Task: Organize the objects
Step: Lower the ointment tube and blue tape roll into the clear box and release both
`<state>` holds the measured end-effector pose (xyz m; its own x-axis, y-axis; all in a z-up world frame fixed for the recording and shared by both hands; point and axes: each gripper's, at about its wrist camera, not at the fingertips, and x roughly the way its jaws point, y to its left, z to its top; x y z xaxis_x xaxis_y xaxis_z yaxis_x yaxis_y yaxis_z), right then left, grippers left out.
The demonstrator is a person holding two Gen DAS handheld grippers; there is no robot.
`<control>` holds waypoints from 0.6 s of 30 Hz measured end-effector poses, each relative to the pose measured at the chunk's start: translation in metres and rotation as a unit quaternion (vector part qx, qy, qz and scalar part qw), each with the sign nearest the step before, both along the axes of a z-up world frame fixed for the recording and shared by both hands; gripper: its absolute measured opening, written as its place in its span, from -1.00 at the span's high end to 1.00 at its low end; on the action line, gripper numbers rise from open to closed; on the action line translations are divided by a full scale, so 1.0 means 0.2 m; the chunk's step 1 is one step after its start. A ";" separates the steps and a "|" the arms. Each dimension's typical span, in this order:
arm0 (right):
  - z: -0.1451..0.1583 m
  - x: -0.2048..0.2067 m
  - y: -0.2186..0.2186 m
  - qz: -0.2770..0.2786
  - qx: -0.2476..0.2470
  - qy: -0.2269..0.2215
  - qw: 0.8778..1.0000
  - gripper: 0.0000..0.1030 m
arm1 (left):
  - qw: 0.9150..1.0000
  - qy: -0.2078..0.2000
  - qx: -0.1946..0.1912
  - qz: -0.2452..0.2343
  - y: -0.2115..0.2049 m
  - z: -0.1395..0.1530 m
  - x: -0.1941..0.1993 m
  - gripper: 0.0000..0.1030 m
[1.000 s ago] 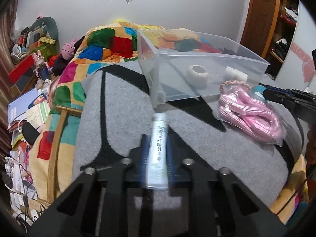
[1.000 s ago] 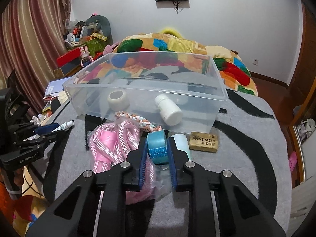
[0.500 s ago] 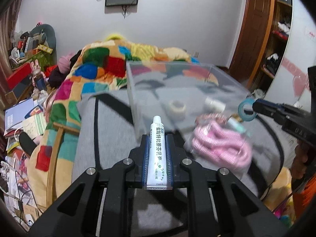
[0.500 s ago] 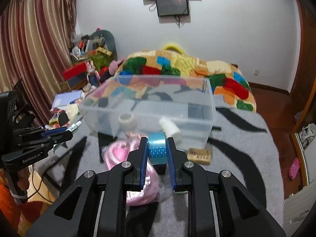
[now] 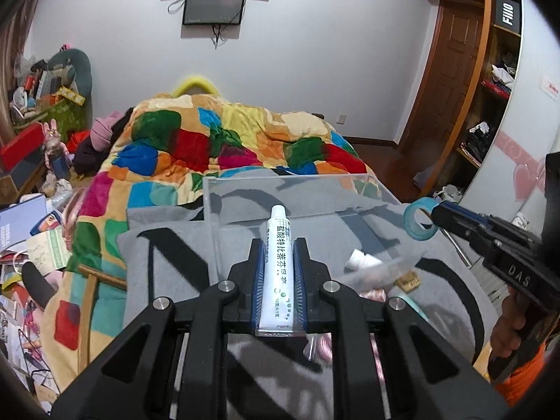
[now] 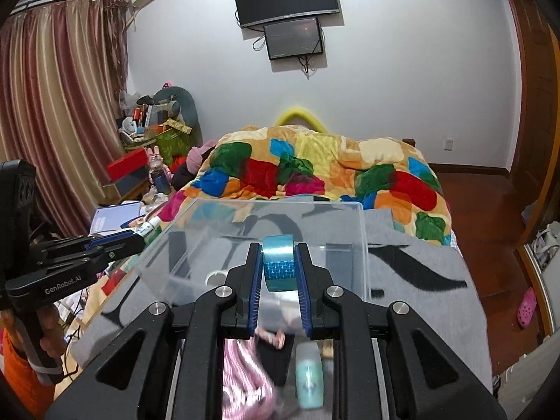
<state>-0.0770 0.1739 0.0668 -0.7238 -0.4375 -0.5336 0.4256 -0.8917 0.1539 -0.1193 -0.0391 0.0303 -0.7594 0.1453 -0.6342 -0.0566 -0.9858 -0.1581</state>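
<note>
My left gripper (image 5: 278,255) is shut on a white ointment tube (image 5: 278,262) and holds it in the air above the near left wall of the clear plastic bin (image 5: 297,189). My right gripper (image 6: 279,262) is shut on a roll of blue tape (image 6: 278,262) raised over the bin (image 6: 364,245). In the left wrist view the tape (image 5: 418,220) and right gripper show at the right. In the right wrist view the left gripper (image 6: 140,236) shows at the left. A white tape roll (image 6: 215,276) and a white bottle (image 5: 360,260) lie in the bin.
The bin stands on a grey blanket (image 6: 420,280) over a bed with a colourful quilt (image 6: 315,164). A pink rope bundle (image 6: 241,367), a pale green bottle (image 6: 308,378) and a tan eraser (image 5: 407,280) lie before the bin. Clutter fills the floor at left (image 5: 28,231).
Both grippers have risen from the blanket with their objects and now hang high over the bin. The tube and the tape stay gripped.
</note>
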 end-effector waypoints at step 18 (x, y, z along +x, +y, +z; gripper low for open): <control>-0.27 -0.30 -0.25 0.039 0.037 -0.097 0.994 0.67 | 0.997 -0.069 -0.027 0.000 0.05 -0.21 -0.32 0.69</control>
<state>-0.1373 0.1240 0.0134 -0.5695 -0.4423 -0.6928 0.4619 -0.8694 0.1754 -0.1829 -0.0297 -0.0114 -0.6638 0.1075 -0.7401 -0.0375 -0.9932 -0.1106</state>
